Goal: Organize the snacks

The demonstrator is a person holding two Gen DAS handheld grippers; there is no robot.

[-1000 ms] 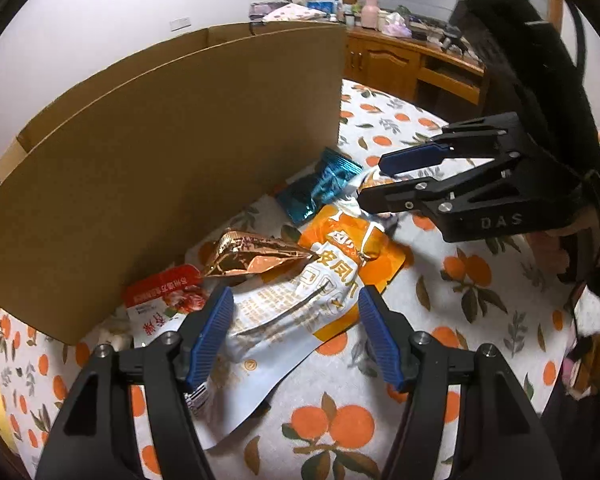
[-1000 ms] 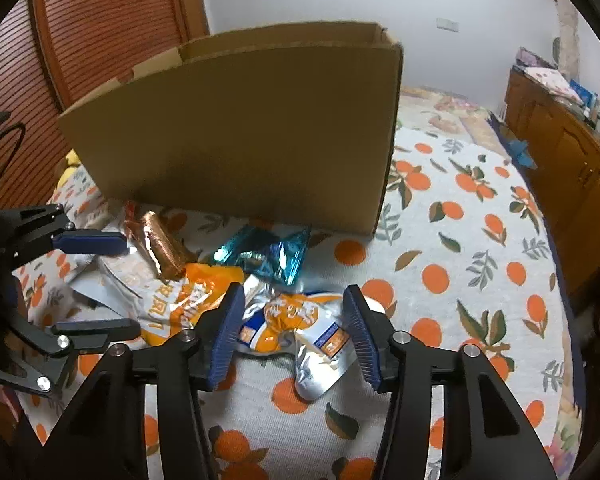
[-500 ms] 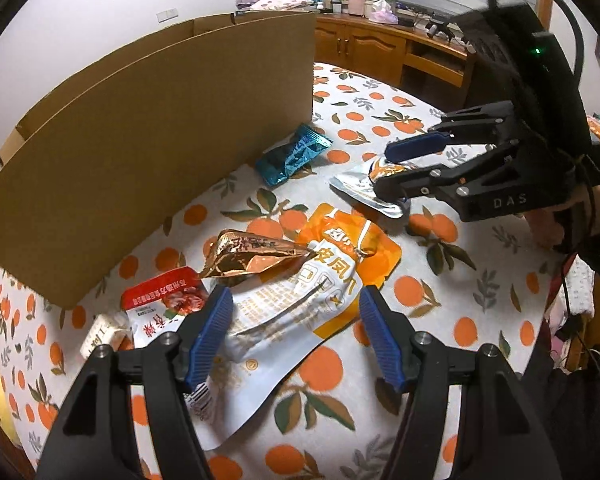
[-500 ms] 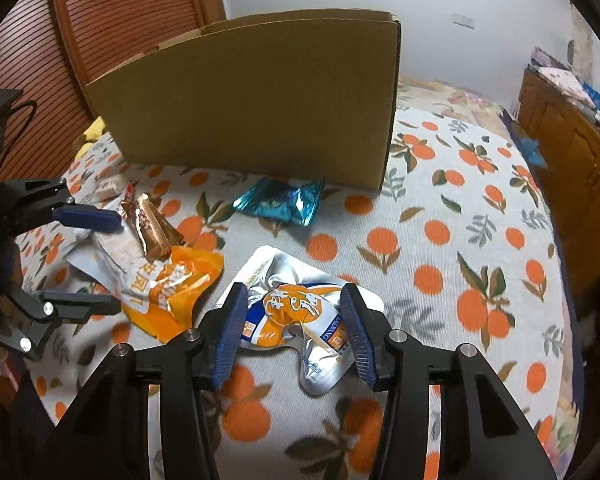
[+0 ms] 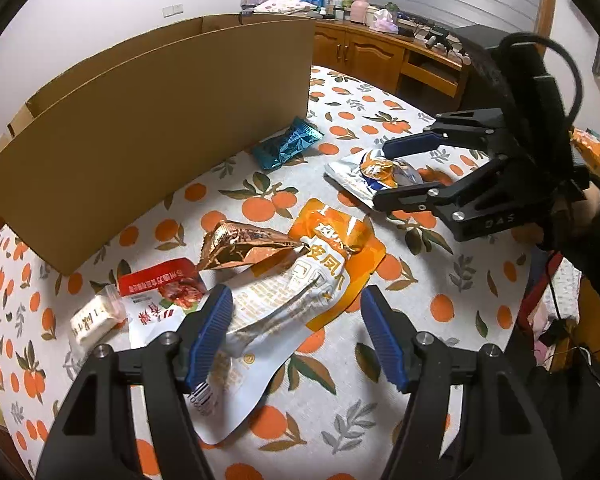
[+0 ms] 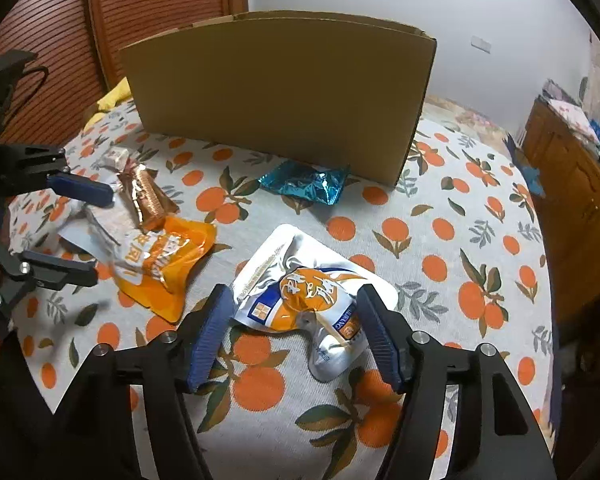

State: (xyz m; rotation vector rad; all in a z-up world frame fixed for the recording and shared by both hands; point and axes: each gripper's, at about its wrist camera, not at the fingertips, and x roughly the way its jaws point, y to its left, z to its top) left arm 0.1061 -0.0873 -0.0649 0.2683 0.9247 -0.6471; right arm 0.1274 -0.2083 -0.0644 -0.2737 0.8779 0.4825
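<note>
Both of your grippers have pulled back from the cardboard box [image 6: 284,92] over the last second, so more of the orange-print tablecloth [image 6: 440,248] now shows around the snacks.

Your left gripper [image 5: 296,332] is spread wide, holding nothing, its 2 blue pads on either side of the near end of a large orange and white pouch [image 5: 300,292]. A copper foil packet [image 5: 244,244] lies across that pouch's far end. To the left sit a red and white packet [image 5: 160,292] and a small white wrapped bar [image 5: 90,320].

Your right gripper [image 6: 296,330] is also spread wide and empty. A silver pouch with an orange label [image 6: 308,292] lies on the cloth between its 2 pads; whether either pad touches the pouch is hard to tell.

A blue foil packet [image 6: 306,182] rests just in front of the box's near wall, close to its right corner. The box stands upright at the far side of the table, its inside hidden from both cameras.
</note>
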